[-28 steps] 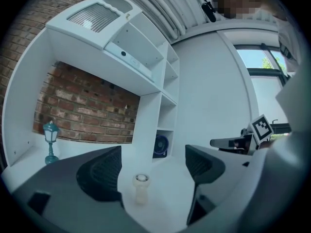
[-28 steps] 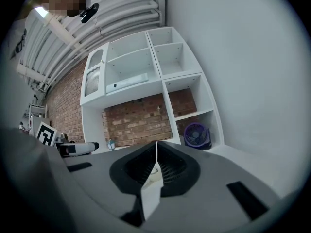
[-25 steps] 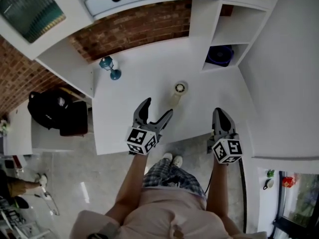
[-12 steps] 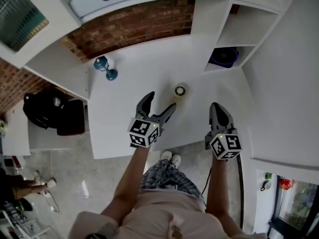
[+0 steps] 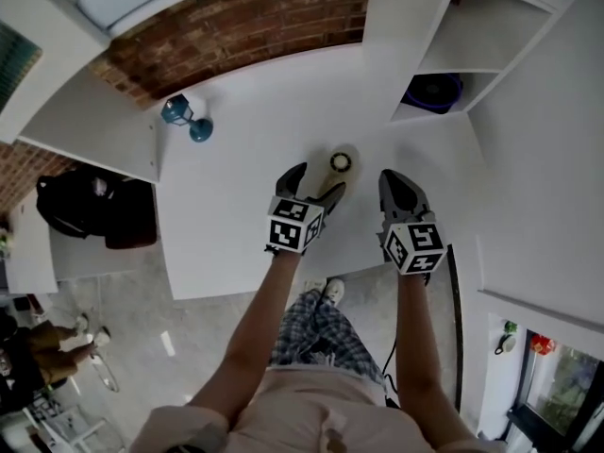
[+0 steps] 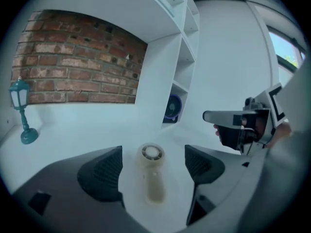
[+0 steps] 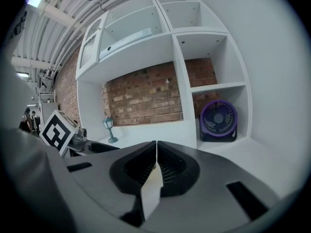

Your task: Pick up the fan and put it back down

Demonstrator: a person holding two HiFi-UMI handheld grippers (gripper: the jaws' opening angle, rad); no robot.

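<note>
A small cream hand-held fan rests on the white desk, its round head away from me and its handle pointing back between the jaws. My left gripper is open, and in the left gripper view its two dark pads flank the handle without touching it. My right gripper hovers just right of the fan, shut with nothing in it. It shows from the side in the left gripper view.
A purple desk fan stands in the low shelf cubby at the right. A teal lantern ornament stands at the back left by the brick wall. A black bag lies on the floor left of the desk.
Both grippers have moved forward over the desk. The left gripper has come up to the cream fan, so the handle now lies between its open jaws. The right stays shut.
</note>
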